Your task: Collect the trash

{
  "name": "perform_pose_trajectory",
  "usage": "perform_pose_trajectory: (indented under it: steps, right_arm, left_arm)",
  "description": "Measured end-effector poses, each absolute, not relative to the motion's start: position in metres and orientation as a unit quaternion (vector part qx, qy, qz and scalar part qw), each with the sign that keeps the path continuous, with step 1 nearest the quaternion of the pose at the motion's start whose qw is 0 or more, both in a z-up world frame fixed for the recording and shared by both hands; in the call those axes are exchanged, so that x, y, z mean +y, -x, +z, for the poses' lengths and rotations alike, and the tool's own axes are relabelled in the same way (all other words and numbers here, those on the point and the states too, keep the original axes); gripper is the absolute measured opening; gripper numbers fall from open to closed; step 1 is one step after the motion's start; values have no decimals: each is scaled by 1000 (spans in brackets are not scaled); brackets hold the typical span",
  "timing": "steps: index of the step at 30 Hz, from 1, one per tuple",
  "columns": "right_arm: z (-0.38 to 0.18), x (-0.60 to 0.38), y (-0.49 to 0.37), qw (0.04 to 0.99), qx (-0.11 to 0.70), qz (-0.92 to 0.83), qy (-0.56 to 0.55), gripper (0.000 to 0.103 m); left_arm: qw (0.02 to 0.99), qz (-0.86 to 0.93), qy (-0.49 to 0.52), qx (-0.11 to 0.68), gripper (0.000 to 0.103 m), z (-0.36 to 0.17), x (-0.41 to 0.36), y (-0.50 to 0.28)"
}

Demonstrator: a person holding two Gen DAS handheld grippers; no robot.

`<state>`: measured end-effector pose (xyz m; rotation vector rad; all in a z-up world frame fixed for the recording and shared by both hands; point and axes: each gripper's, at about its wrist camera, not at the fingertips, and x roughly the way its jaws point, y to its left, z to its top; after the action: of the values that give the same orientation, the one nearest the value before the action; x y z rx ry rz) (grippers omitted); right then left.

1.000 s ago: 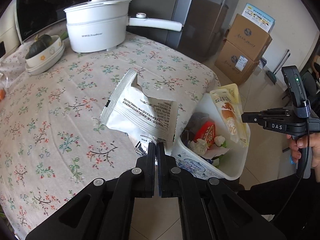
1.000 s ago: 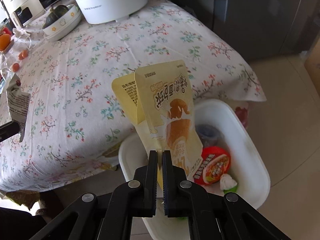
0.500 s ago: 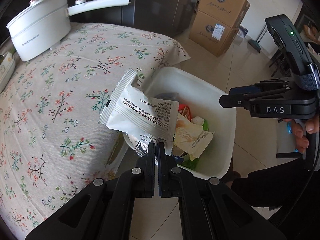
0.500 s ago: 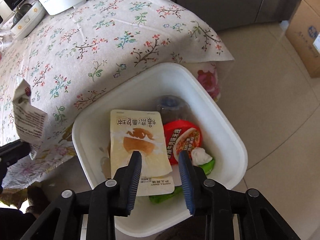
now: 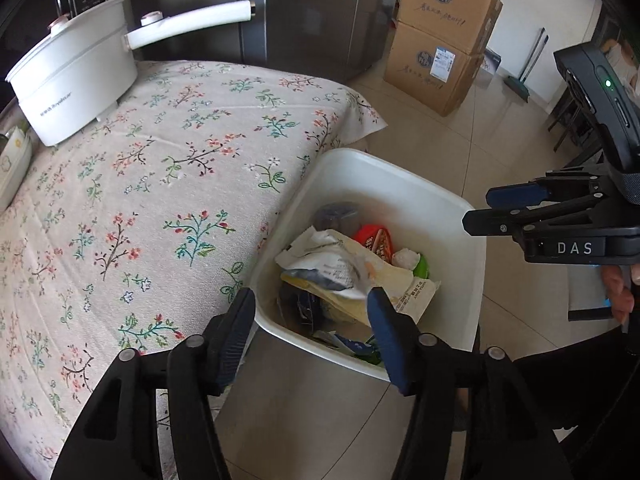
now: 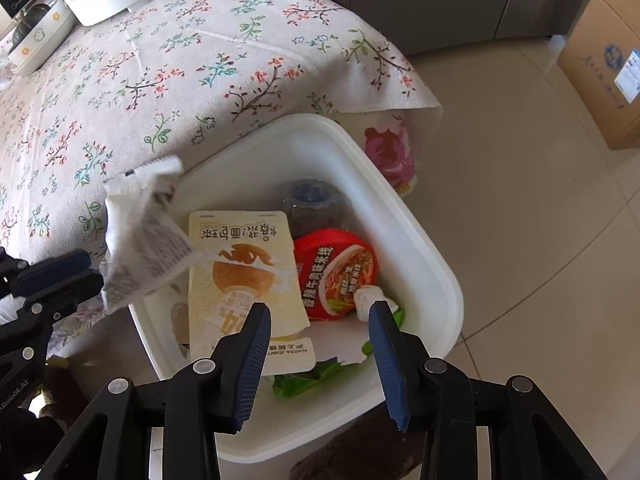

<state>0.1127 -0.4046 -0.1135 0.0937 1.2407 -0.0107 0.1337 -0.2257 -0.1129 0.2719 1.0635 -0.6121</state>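
Both wrappers have left the grippers since a second ago: the yellow bread wrapper [image 6: 244,276], then pinched by the right gripper [image 6: 318,344], now lies flat in the white trash bin [image 6: 432,264], and the white snack wrapper [image 6: 140,240], then clamped in the left gripper [image 5: 312,320], shows in the right wrist view just off that gripper's fingertips above the bin's near-left rim, and in the left wrist view crumpled on top of the pile inside. Each gripper's jaws are opening, parted with nothing between them.

Printing on the yellow wrapper is Chinese beside a picture of a round bun; its lower edge reads "AUNTEA JENNY". Next to it sits a red instant-noodle lid [image 6: 334,274] with white Chinese characters and a noodle photo, a white crumpled tissue [image 6: 370,298] touching its lower edge, and green packaging [image 6: 316,376] under the yellow wrapper. A dark clear-plastic item lies at the bin's far end; what it is cannot be told.

In the left wrist view the right gripper's body carries the letters "DAS" and a green light. The bin stands on the tiled floor, against the bench [image 5: 132,208] with its floral cloth. On the bench stands a white electric pot [image 5: 72,88] with small grey lettering too small to read. Two stacked cardboard boxes [image 5: 440,48] with blue logos and brush-script characters stand on the floor beyond.
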Motion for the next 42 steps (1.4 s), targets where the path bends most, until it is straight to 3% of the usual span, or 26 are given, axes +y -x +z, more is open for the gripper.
perform_pose_trajectory:
  steps: [2, 6, 13, 21, 28, 42]
  right_arm:
    - [-112, -405, -112, 814, 580, -8, -44, 49]
    - [-106, -403, -110, 819, 572, -10, -53, 55]
    - [-84, -361, -91, 843, 537, 6, 3, 72]
    - [-58, -295, -61, 873, 483, 54, 48, 82]
    - [-23, -258, -23, 912, 400, 60, 66, 101]
    - [-21, -226, -24, 926, 362, 64, 86, 101]
  left_arm:
    - [814, -275, -122, 497, 67, -108, -217, -134]
    - [840, -202, -122, 488, 84, -97, -191, -125]
    - [866, -105, -101, 478, 94, -81, -133, -93]
    - [911, 0, -60, 408, 94, -37, -60, -37]
    - [921, 46, -24, 386, 94, -26, -24, -6]
    - [926, 60, -8, 374, 94, -25, -16, -3]
